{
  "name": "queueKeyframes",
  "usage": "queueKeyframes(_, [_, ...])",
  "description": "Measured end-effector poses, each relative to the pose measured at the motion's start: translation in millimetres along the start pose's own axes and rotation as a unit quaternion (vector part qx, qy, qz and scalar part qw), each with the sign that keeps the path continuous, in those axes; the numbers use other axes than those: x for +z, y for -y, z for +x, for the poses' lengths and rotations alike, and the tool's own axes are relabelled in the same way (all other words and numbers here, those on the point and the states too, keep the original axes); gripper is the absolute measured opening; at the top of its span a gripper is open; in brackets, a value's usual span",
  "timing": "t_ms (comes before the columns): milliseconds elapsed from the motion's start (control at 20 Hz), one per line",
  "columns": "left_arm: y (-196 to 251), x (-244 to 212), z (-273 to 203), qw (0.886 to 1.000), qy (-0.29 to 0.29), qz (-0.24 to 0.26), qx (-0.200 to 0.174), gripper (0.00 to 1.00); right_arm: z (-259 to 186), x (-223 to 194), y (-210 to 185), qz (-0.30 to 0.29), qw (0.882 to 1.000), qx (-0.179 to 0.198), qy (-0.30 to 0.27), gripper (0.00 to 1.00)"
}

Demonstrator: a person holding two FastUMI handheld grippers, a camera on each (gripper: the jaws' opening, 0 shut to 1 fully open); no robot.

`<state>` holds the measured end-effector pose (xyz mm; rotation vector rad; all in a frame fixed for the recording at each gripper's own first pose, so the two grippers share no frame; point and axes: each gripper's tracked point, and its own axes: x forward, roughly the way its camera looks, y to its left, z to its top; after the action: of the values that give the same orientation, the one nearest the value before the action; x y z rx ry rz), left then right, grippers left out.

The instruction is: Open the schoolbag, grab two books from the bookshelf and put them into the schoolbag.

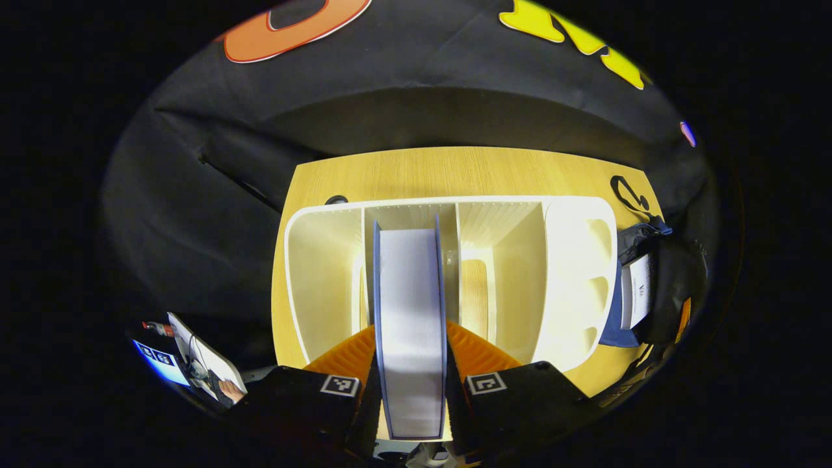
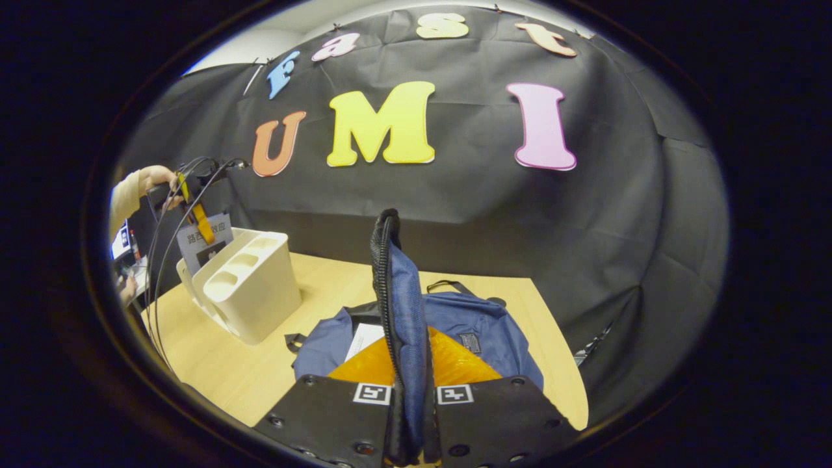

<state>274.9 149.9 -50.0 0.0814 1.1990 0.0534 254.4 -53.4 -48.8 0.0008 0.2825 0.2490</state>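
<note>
A blue-covered book (image 1: 409,312) with white page edges stands upright between my left gripper's (image 1: 411,335) fingers, which are shut on it just above the cream bookshelf (image 1: 325,273). From the right gripper view, that book (image 2: 207,242) hangs over the bookshelf (image 2: 250,286), held from above by a hand (image 2: 153,179). My right gripper (image 2: 409,348) is shut on the blue schoolbag's zippered flap (image 2: 396,279) and holds it up. The schoolbag (image 2: 484,325) lies open on the table, with a white book (image 2: 364,338) inside it.
The wooden table (image 2: 260,370) carries both bookshelf and bag, with bare wood between them. The schoolbag (image 1: 640,286) lies to the right of the bookshelf in the left gripper view. A person's hand (image 1: 231,390) and a small screen (image 1: 159,361) sit off the table's left side.
</note>
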Motion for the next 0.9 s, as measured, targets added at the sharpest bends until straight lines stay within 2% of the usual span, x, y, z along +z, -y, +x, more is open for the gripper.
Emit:
queueKeyframes(50, [-2.6,-1.9,-1.9,1.000,0.005,0.001,0.000,0.45,1.7,-1.1,-1.2,-0.003,1.000,0.000,0.000,0.11])
queueKeyframes(150, [-8.2,-2.5,-7.5,1.000,0.014,-0.004,0.014,0.43,3.7,-2.3,-3.7,-0.006,1.000,0.003,-0.002,0.08])
queueKeyframes(200, [-12.9,-0.5,-12.8,1.000,0.021,-0.001,0.020,0.39,4.5,-2.9,-5.0,-0.006,1.000,0.003,-0.003,0.11])
queueKeyframes(250, [-11.9,-1.5,-17.8,0.999,0.027,-0.004,0.020,0.42,5.3,-3.4,-5.0,-0.007,1.000,0.004,-0.004,0.11])
queueKeyframes(450, [-11.6,1.6,-47.4,0.997,0.070,-0.008,0.032,0.38,7.9,-3.4,-8.5,-0.011,1.000,0.006,-0.008,0.11])
queueKeyframes(550, [-9.7,4.7,-66.9,0.995,0.092,-0.005,0.046,0.43,10.2,-3.9,-11.9,-0.014,1.000,0.008,-0.011,0.11])
queueKeyframes(600, [-9.1,8.7,-77.9,0.992,0.111,0.000,0.055,0.40,11.6,-3.5,-14.6,-0.016,1.000,0.011,-0.010,0.11])
queueKeyframes(700, [-6.6,10.8,-97.8,0.988,0.136,0.006,0.069,0.39,14.1,-5.7,-19.6,-0.010,1.000,0.017,-0.016,0.11])
queueKeyframes(850, [6.1,11.5,-120.7,0.984,0.162,0.019,0.071,0.41,17.3,-5.7,-24.3,-0.011,0.999,0.024,-0.020,0.11])
queueKeyframes(900, [9.2,11.3,-128.7,0.982,0.170,0.023,0.073,0.38,17.8,-5.0,-24.9,-0.014,0.999,0.025,-0.022,0.11])
